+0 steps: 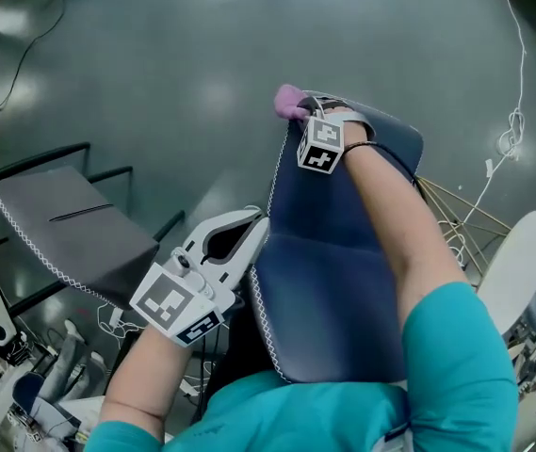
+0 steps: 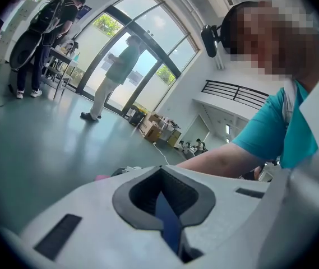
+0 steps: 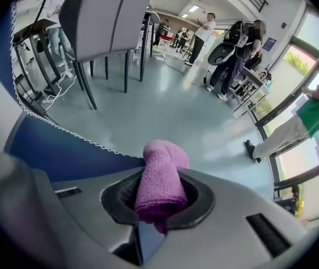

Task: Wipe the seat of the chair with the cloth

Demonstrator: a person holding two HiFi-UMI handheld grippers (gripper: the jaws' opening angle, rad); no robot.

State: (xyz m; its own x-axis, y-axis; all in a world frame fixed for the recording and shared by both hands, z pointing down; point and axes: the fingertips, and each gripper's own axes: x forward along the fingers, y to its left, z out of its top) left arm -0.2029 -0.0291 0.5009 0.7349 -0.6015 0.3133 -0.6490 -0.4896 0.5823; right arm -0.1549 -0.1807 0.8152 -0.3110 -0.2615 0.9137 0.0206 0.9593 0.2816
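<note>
A blue padded chair with white stitching fills the middle of the head view. My right gripper is at the chair's far edge, shut on a pink-purple cloth. In the right gripper view the rolled cloth sticks out from between the jaws of the right gripper, above the blue chair surface. My left gripper sits at the chair's left edge. In the left gripper view its jaws are closed on a thin blue strip of the chair edge.
A grey chair stands to the left on black legs. A white rounded chair back and wire legs are at the right. Cables lie on the grey floor. People stand far off by the glass doors.
</note>
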